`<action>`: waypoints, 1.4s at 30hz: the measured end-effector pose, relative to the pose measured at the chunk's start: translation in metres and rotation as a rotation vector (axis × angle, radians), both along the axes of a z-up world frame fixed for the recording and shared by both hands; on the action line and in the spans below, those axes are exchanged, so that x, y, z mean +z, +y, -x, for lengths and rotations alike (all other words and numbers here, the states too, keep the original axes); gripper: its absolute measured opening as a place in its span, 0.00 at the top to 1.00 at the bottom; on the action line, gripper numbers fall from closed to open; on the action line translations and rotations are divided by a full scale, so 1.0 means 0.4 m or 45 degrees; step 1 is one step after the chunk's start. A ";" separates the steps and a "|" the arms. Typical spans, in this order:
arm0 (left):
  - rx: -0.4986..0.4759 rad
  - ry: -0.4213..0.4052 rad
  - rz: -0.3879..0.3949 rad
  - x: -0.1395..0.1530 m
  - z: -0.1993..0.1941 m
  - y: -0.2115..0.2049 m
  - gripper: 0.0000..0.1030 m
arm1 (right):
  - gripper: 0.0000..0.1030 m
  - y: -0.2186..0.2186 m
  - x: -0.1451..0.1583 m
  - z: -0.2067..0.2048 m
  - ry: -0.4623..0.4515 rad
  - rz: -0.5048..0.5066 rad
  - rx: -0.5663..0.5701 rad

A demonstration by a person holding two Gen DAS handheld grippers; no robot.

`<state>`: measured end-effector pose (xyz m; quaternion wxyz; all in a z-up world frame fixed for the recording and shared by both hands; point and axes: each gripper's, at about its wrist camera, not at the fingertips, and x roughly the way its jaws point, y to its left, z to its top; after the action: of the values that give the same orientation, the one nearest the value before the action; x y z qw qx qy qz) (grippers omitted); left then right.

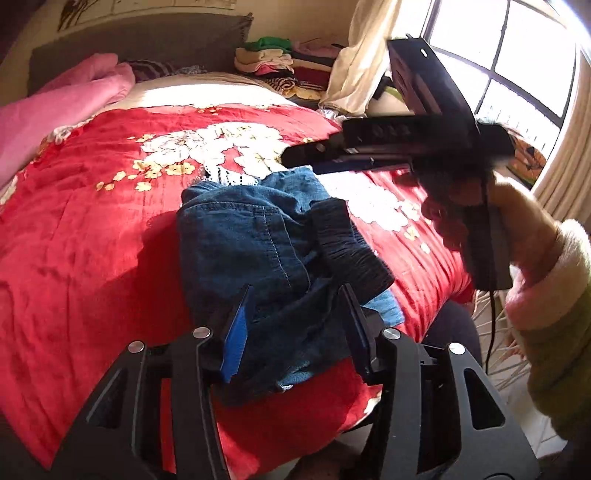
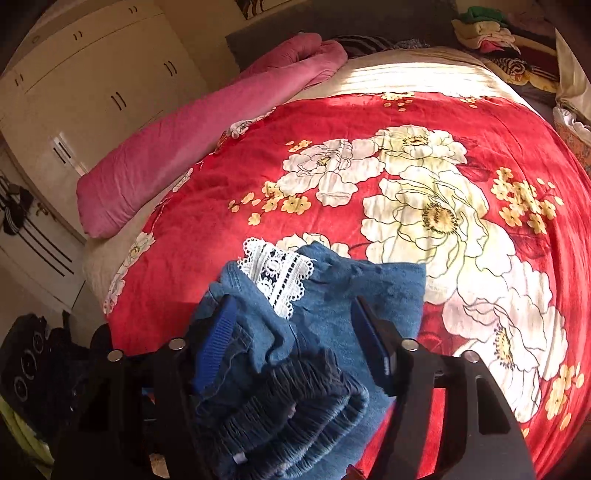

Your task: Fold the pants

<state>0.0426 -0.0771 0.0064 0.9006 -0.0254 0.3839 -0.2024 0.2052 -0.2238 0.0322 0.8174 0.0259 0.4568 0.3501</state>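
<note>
both grippers (image 1: pixel 295 314) (image 2: pixel 291 332) agape, over pants (image 1: pixel 258 240)

The left wrist camera looks close over the bed's foot edge toward the window side. The right wrist camera sits higher, facing the headboard. Both views share the blue pants (image 1: pixel 255 251) (image 2: pixel 332 295) and red blanket (image 1: pixel 92 221) (image 2: pixel 424 122).

- No readable text, labels, brands or numbers in either view.
- Wall picture (image 1: pixel 147 7) above the bed: marks too blurred to read.
- Pants (image 1: pixel 255 251): no visible tag or label.
</note>
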 end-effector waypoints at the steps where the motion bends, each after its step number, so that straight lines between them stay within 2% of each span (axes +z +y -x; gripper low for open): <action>1: -0.015 0.016 -0.020 -0.016 -0.004 -0.009 0.73 | 0.51 0.016 -0.004 -0.014 0.010 0.008 0.006; 3: -0.050 0.058 -0.037 -0.046 0.000 -0.025 0.74 | 0.53 0.049 -0.013 -0.038 0.015 0.043 0.016; 6: -0.076 0.052 -0.085 -0.065 0.016 -0.039 0.74 | 0.54 0.101 -0.034 -0.057 0.014 0.130 0.054; 10: -0.079 0.062 -0.052 -0.065 0.020 -0.029 0.74 | 0.54 0.148 -0.059 -0.027 0.007 0.209 0.144; 17: -0.075 0.072 -0.016 -0.065 0.012 -0.020 0.74 | 0.54 0.165 -0.059 0.033 -0.047 0.261 0.190; 23: -0.067 0.075 -0.005 -0.065 0.010 -0.016 0.74 | 0.54 0.218 -0.082 0.045 -0.077 0.377 0.253; 24: -0.065 0.076 -0.005 -0.066 0.009 -0.015 0.74 | 0.57 0.229 -0.089 0.046 -0.084 0.400 0.269; 25: -0.063 0.077 -0.003 -0.067 0.009 -0.014 0.74 | 0.71 0.239 -0.095 0.048 -0.093 0.416 0.287; 26: -0.063 0.077 0.000 -0.068 0.007 -0.013 0.74 | 0.78 0.245 -0.098 0.049 -0.097 0.414 0.299; 29: -0.064 0.078 0.004 -0.068 0.010 -0.011 0.74 | 0.88 0.245 -0.092 0.050 -0.159 0.428 0.281; 31: -0.064 0.076 0.005 -0.068 0.010 -0.010 0.74 | 0.88 0.226 -0.084 0.030 -0.164 0.409 0.233; 42: -0.039 0.077 0.030 -0.063 0.008 0.000 0.74 | 0.88 0.178 -0.137 -0.040 0.011 0.249 0.121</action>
<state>0.0395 -0.0772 -0.0188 0.8850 -0.0364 0.4088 -0.2199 0.2214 -0.1525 -0.0224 0.7965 -0.0743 0.4929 0.3422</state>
